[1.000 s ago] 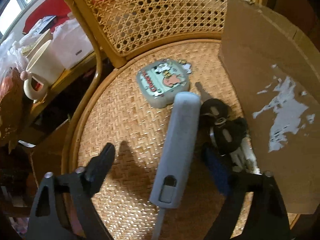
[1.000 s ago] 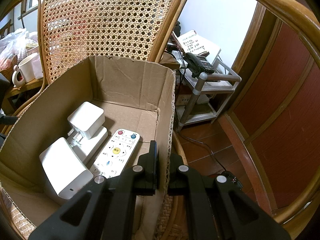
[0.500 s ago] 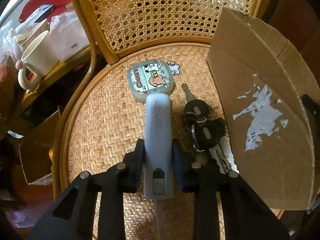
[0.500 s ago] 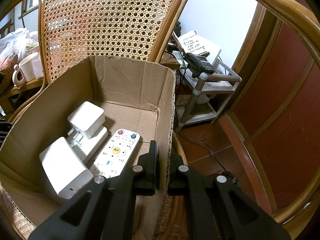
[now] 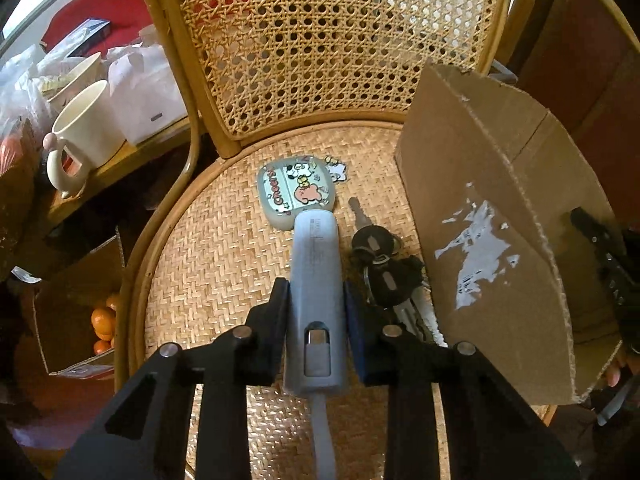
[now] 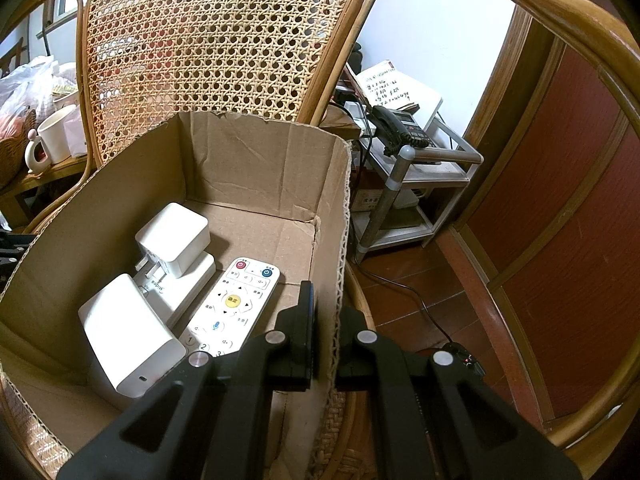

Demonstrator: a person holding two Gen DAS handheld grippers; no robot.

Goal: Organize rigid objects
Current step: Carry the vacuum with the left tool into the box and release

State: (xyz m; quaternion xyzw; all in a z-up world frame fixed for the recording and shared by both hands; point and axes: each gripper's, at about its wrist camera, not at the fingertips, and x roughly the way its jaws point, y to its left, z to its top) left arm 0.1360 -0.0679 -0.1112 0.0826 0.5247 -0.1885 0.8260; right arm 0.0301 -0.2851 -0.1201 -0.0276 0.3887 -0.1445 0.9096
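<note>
A long grey device (image 5: 316, 264) with a cord at its near end is clamped between the pads of my left gripper (image 5: 316, 296), just above the woven chair seat (image 5: 208, 264). Beyond it on the seat lie a flat case with cartoon pictures (image 5: 296, 190) and a bunch of black keys (image 5: 384, 264). A cardboard box (image 5: 500, 220) stands to the right on the seat. My right gripper (image 6: 326, 312) is shut on the box's right wall (image 6: 344, 240). Inside the box lie a white remote (image 6: 234, 304) and white chargers (image 6: 174, 240).
The cane chair back (image 5: 336, 40) rises behind the seat. To the left, a side table carries a cream mug (image 5: 84, 132) and bags. A box of oranges (image 5: 102, 320) sits on the floor. To the right, a metal shelf holds a telephone (image 6: 396, 128).
My left gripper closed from wide open onto the grey device, straightened it and rose a little with it. The right gripper kept its hold on the box wall.
</note>
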